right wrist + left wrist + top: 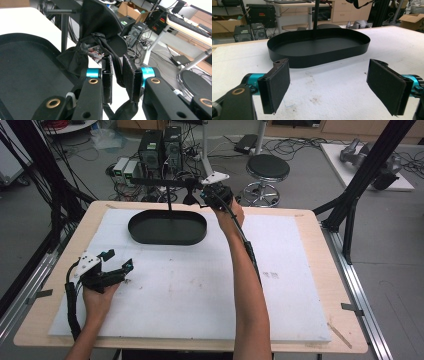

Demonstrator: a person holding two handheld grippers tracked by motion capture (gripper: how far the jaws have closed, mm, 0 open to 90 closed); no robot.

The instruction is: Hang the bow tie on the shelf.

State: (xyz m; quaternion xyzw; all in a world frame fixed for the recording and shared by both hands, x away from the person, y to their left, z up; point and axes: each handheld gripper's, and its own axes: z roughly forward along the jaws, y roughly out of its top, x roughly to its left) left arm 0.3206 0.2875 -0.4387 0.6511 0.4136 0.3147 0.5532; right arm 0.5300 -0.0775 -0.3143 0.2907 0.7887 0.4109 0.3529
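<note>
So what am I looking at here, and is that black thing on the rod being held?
No robot here: a person holds a hand-held gripper in each hand. One picture comes from a camera above the table; the other two come from cameras riding on the grippers.

On the white board stands a black oval tray with a post and rod. A black fabric item hangs from the rod.

The left gripper rests low by the board, its fingers wide apart and empty. The right gripper is up at the rod; a strap of the fabric item runs between its fingers, which stand slightly apart, so it doesn't look squeezed.
</note>
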